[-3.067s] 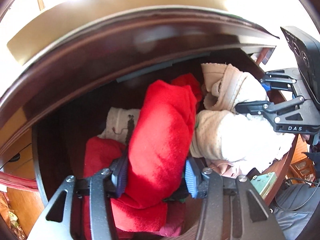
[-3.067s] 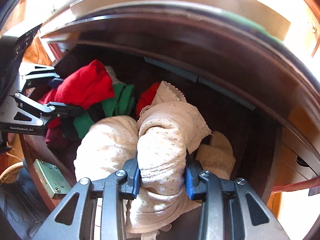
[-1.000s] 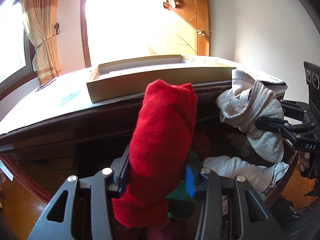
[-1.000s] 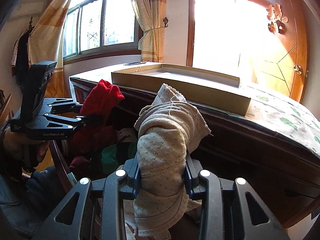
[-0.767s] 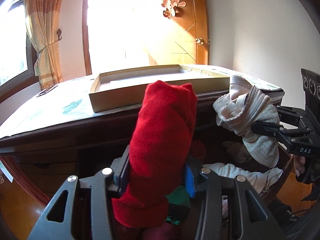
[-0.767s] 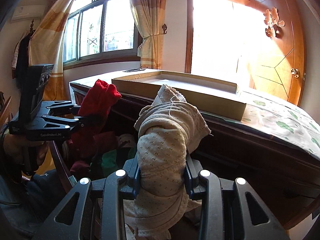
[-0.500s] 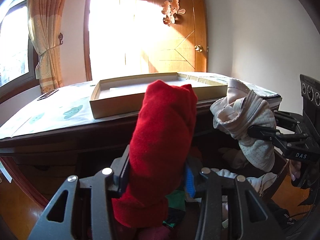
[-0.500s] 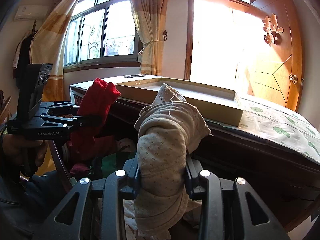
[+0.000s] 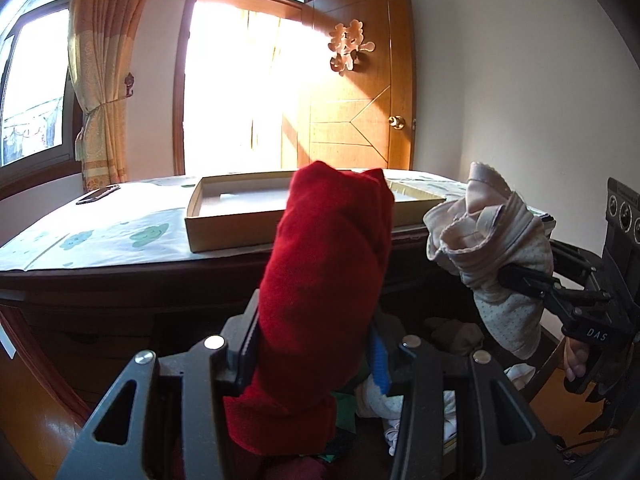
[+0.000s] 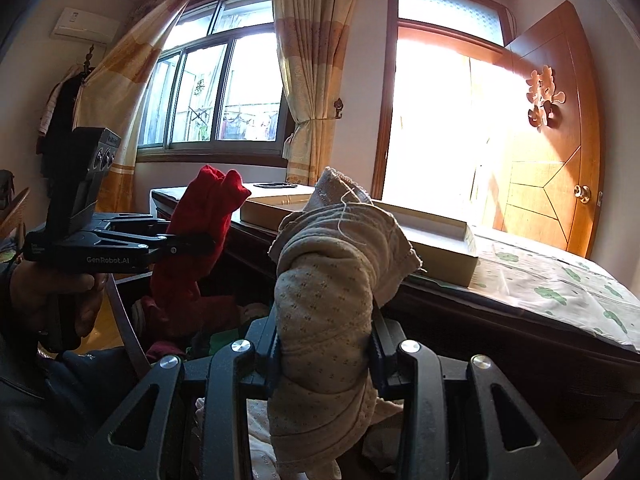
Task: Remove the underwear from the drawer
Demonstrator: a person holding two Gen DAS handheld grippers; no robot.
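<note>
Gripping a rolled red garment (image 9: pixel 324 276) in the left gripper (image 9: pixel 312 354), pads clamped on its lower half so the bundle stands upright, clear of the drawer (image 10: pixel 128 320). Pinching a cream dotted garment (image 10: pixel 332 312) likewise in the right gripper (image 10: pixel 324 354), at 3 o'clock of the red one. Both pieces lifted above the clothes left below at 6 o'clock, probably to keep them from snagging. Beyond, at 12 o'clock, a shallow cardboard tray (image 9: pixel 224 220) on the dresser top (image 9: pixel 100 236), seemingly the place to set them.
</note>
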